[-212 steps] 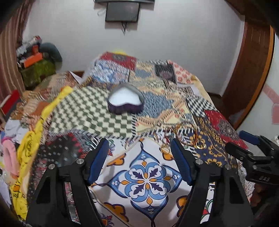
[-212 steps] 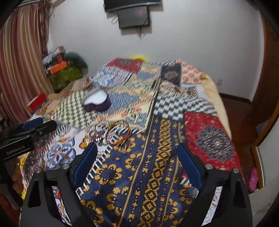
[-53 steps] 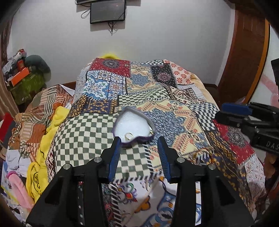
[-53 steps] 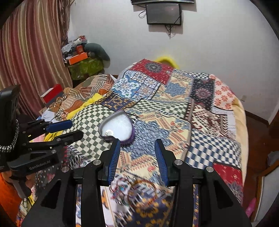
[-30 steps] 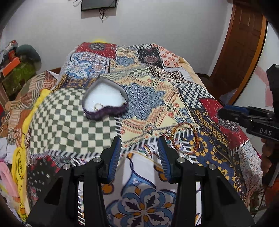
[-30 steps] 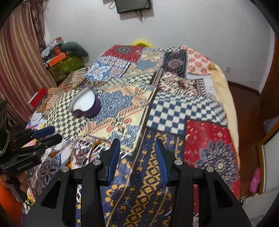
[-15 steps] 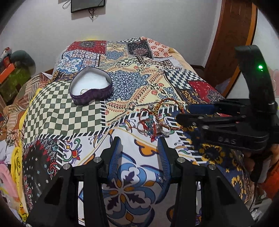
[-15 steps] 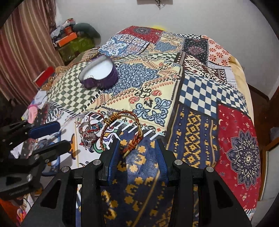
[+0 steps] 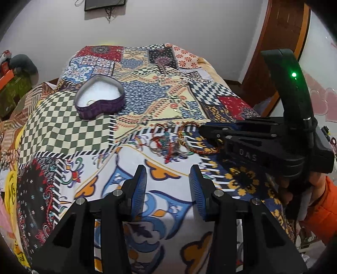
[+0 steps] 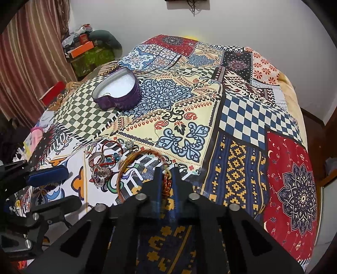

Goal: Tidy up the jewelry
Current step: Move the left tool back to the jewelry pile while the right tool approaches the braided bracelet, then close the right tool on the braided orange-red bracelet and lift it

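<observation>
Right wrist view: my right gripper (image 10: 167,175) has just closed its fingers on the bangle (image 10: 134,166); left gripper (image 9: 167,185) idles half-open, empty. Transfer to box (image 10: 118,92) follows.

A patchwork bedspread (image 10: 248,118) of checkered, floral and red medallion panels covers the bed, with a white wall (image 9: 189,23) behind it and a dark screen (image 9: 104,3) mounted high on that wall. To one side hangs a striped reddish curtain (image 10: 31,48), near a heap of clutter holding an orange box (image 10: 82,46) and a green bundle (image 10: 92,58). A brown wooden door frame (image 9: 282,35) stands at the other side.
</observation>
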`<state>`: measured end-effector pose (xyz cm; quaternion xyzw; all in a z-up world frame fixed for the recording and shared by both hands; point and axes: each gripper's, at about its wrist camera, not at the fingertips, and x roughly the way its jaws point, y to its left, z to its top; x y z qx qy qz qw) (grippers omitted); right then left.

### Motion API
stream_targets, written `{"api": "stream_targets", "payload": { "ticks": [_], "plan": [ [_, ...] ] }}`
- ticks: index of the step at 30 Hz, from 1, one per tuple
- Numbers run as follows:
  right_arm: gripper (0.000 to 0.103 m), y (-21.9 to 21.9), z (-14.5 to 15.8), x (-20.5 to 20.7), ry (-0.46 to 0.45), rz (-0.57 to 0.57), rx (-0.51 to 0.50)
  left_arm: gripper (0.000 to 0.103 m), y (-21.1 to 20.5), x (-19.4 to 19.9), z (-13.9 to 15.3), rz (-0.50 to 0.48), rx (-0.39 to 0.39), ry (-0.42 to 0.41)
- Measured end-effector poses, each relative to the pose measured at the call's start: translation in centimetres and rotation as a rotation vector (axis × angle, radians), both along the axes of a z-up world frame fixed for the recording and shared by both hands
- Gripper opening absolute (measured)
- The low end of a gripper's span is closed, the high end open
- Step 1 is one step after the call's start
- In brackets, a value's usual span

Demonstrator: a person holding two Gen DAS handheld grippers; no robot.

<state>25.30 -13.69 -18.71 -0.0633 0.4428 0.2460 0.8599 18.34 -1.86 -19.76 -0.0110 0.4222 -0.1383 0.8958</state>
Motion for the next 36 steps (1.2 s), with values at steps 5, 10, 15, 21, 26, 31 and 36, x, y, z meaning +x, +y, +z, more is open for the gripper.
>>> {"api": "stream_targets", "payload": {
  "ticks": [5,10,15,21,26,31,36],
  "plan": [
    [0.006,-0.6,0.4,-0.8,-0.019,-0.007,0.002,0.031,-1.3,-0.1,0.3,-0.025,-0.006,-0.009],
    [0.006,-2.0,1.2,-1.4,-0.029,-0.02,0.034,0.026,-2.0,0.5,0.5,-0.011,0.003,-0.018],
    [0.006,-2.8,2.0,-2.0,-0.05,-0.021,0.047,0.025,-2.2,1.6,0.2,0.027,0.006,-0.011],
    [0.006,-3.1,2.4,-2.6,-0.061,-0.019,0.059,0.006,-1.8,2.9,-0.6,0.078,-0.009,0.01],
    [0.006,-3.6,2.6,-2.7,-0.059,-0.027,0.074,0.002,-1.5,2.4,-0.3,0.08,-0.029,-0.017],
    [0.006,-4.0,3.1,-2.7,-0.063,-0.04,0.091,0.002,-1.2,1.4,0.9,0.079,-0.023,-0.045],
    [0.006,-3.6,4.1,-3.0,-0.081,-0.04,0.101,0.002,-0.3,0.2,2.5,0.091,-0.041,-0.081]
  ]
}}
